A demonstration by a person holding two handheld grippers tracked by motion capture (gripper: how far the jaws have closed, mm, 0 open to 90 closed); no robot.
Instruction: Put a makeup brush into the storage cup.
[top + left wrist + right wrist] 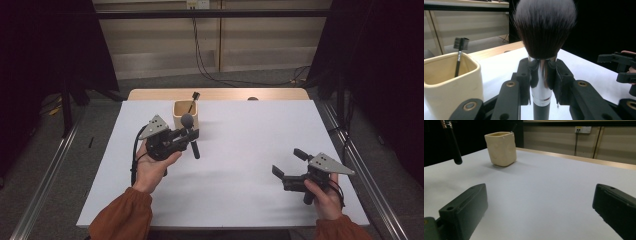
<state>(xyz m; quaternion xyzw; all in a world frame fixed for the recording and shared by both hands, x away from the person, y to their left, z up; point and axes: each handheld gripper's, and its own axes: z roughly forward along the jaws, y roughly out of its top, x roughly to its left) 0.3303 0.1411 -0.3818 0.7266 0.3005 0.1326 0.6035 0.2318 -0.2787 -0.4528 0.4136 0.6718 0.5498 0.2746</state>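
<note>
The left gripper (186, 138) pinches a powder brush (541, 75) by its silver ferrule, the pads (533, 72) pressed against the metal on both sides, bristles up and the black handle hanging below, clear of the white table cover (240, 165). Just beside it stands a cream square holder (186, 116), which already carries a brow comb brush (460, 50) leaning in one corner. The right gripper (289, 169) hovers well apart over the bare cover, its jaws spread wide with nothing between them. The step in hand looks like dropping the powder brush into the holder, and the risks come mostly from the grip: polished metal held by two narrow pads can slide or swivel, so a quick tilt may let the brush pivot and its handle strike the holder's rim rather than clear it. A knock on the rim could also tip or shove the holder (nothing steadies it, and the free gripper is too far off to help), and the handle could land on the brow comb brush and jam it askew. Releasing before the handle is well inside would send the brush rolling across the cover.
</note>
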